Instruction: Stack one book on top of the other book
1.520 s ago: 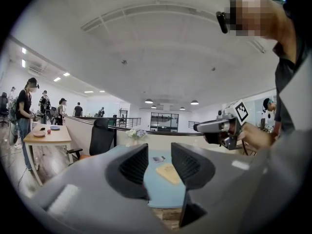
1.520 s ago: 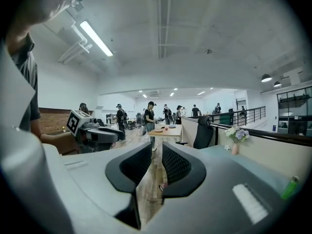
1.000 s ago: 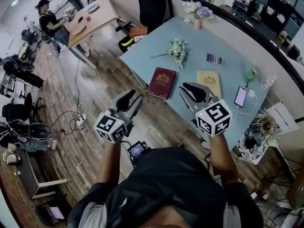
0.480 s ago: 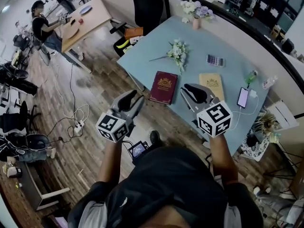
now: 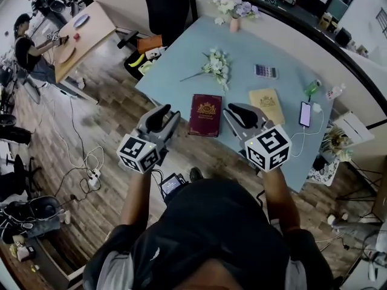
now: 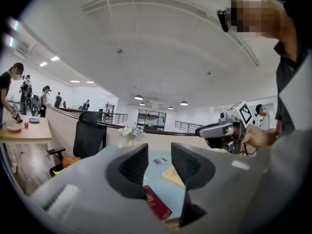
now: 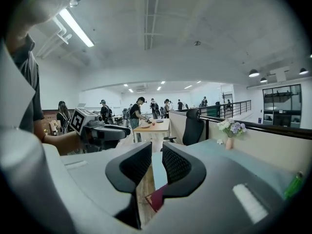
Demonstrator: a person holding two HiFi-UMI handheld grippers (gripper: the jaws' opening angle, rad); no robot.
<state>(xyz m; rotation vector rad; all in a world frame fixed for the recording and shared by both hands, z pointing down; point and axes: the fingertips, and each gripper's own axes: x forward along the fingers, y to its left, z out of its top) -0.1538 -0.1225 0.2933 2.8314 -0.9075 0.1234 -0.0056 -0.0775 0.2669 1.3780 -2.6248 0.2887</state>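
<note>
Open office, wooden floor; a pale blue table (image 5: 290, 47) is carrying both books. The maroon book (image 5: 205, 114) is lying flat near the table's front edge. The tan book (image 5: 266, 105) is lying flat to its right, apart from it, not yet stacked. The left gripper (image 5: 164, 117) is hovering off the table edge, just left of the maroon book, its jaws standing narrowly apart and empty. The right gripper (image 5: 237, 115) is hovering above the front edge between the two books, its jaws closed together on nothing
</note>
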